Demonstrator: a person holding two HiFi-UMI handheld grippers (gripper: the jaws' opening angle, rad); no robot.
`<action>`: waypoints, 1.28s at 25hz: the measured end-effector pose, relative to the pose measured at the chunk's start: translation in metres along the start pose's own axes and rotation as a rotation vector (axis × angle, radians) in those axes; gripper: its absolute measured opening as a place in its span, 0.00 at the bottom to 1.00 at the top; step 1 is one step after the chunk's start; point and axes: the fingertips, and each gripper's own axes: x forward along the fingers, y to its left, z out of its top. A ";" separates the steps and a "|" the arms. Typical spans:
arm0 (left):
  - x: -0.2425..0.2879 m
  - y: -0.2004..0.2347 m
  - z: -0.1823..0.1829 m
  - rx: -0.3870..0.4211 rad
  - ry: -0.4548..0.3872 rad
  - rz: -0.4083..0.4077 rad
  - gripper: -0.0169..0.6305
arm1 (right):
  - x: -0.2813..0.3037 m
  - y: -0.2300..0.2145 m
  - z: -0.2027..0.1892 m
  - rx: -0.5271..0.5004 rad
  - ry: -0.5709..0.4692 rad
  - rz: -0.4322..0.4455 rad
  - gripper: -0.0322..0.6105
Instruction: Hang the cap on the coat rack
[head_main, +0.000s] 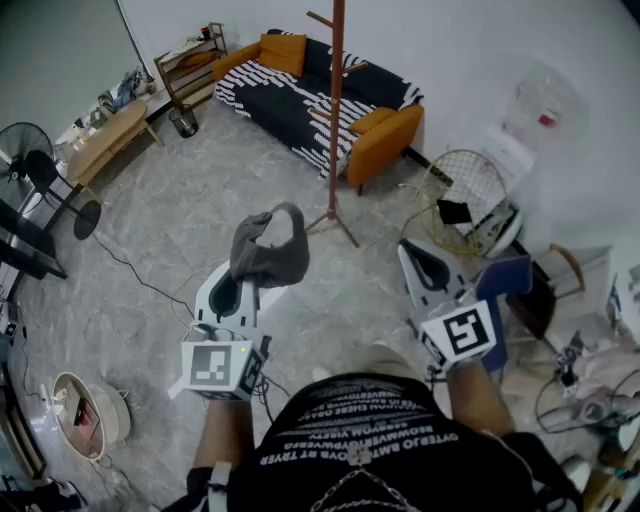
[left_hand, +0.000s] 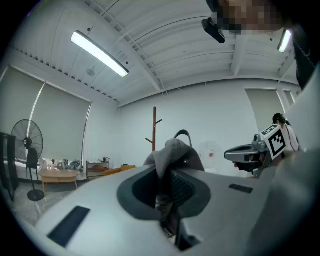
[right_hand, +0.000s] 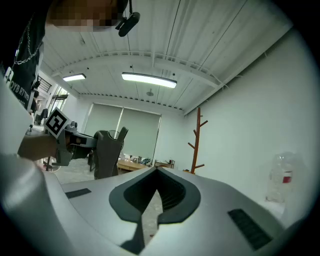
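A limp grey cap (head_main: 268, 245) hangs from my left gripper (head_main: 246, 282), which is shut on its fabric. In the left gripper view the cap (left_hand: 174, 150) bunches up between the pads. The brown coat rack (head_main: 335, 110) stands on the floor beyond the cap, in front of the sofa, with its feet (head_main: 335, 225) just past the cap. It shows far off as the coat rack (left_hand: 154, 127) and again as the coat rack (right_hand: 196, 142). My right gripper (head_main: 412, 258) is held to the right, shut, with nothing in it. The right gripper (right_hand: 156, 172) points at the room.
A striped sofa (head_main: 300, 100) with orange cushions stands behind the rack. A standing fan (head_main: 30, 160) and a wooden table (head_main: 100, 140) are at the left, and a water dispenser (head_main: 530, 120) and a wire chair (head_main: 465, 190) at the right. A cable (head_main: 140, 275) runs across the floor.
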 end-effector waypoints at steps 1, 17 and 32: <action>0.001 0.000 0.001 -0.010 0.003 0.004 0.05 | 0.001 0.000 -0.001 -0.001 0.007 0.001 0.04; 0.049 0.010 -0.019 -0.003 0.053 0.010 0.05 | 0.022 -0.044 -0.033 0.077 0.013 -0.019 0.04; 0.126 0.037 -0.031 -0.041 0.095 0.062 0.05 | 0.094 -0.101 -0.044 0.105 0.018 0.030 0.04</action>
